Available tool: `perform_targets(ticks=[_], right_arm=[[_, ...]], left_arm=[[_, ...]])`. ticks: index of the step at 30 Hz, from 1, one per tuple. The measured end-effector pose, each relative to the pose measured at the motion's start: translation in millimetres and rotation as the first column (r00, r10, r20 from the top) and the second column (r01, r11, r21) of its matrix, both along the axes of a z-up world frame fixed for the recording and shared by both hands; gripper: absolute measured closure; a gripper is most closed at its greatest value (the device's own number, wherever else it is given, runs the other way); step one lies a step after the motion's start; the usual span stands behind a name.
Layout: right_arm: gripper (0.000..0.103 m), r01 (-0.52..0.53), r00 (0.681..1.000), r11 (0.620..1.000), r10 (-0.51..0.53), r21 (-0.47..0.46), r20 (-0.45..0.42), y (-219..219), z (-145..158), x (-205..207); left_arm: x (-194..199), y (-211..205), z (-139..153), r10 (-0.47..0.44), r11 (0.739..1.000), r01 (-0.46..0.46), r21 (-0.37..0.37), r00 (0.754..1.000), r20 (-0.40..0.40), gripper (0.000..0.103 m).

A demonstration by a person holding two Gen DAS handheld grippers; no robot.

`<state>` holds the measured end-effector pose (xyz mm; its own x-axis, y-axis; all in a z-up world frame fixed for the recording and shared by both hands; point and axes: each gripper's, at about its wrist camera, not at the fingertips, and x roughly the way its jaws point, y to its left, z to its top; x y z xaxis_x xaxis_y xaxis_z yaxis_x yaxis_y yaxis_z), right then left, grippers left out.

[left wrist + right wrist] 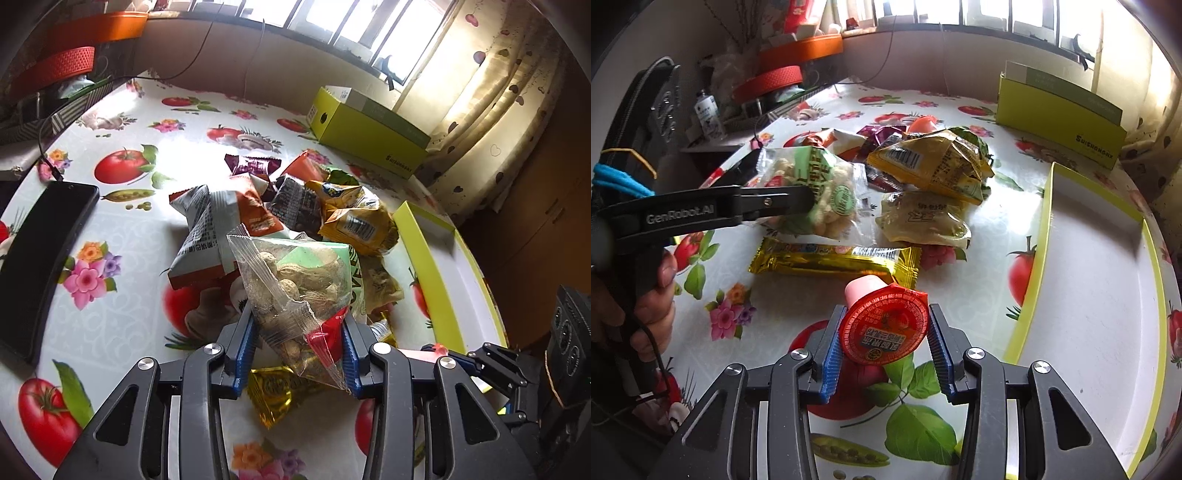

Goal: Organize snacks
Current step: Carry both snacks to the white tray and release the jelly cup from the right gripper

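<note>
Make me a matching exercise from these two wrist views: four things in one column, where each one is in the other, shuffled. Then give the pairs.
Things
1. peanut bag
2. jelly cup
3. gold bar wrapper
4. black phone

Places
A. flat on the tablecloth, just beyond the jelly cup
B. between the left gripper fingers
C. at the table's left side, cable plugged in
D. between the right gripper fingers

Pairs: 1-B, 2-D, 3-A, 4-C

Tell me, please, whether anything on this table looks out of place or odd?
A black smartphone with a cable plugged in lies on the tomato-print tablecloth beside the heap of snack packets; it is no snack. Nothing looks spilled or torn.
</note>
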<state>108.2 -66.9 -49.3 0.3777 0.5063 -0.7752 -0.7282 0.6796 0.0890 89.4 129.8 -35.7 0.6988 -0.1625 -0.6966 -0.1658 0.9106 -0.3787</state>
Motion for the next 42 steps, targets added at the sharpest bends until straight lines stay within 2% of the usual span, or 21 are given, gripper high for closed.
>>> perform_targets(ticks=[8, 20, 30, 42], right_arm=[[0.063, 0.011, 1.0, 0.999, -0.012, 0.038, 0.026, -10.3, 11.7, -6.6], [0.063, 0.073, 0.994, 0.992, -0.08, 0.098, 0.071, -45.8, 35.5, -3.4], [0.063, 0.178, 0.98, 0.977, -0.187, 0.118, 0.074, -90.6, 38.4, 9.4], [0.063, 0.299, 0.952, 0.948, -0.305, 0.105, 0.036, -141.6, 24.7, 30.3]], left_arm=[[-16.6, -9.2, 19.3, -0.006, 1.0, 0.005, 0.02, 0.999, 0.04, 0.062], [-18.6, -34.4, 39.8, -0.062, 0.998, 0.059, 0.037, 0.995, 0.072, 0.062], [-2.2, -78.4, 48.9, -0.163, 0.985, 0.159, 0.059, 0.984, 0.074, 0.062], [26.9, -137.3, 42.5, -0.314, 0.948, 0.311, 0.065, 0.948, 0.044, 0.062]])
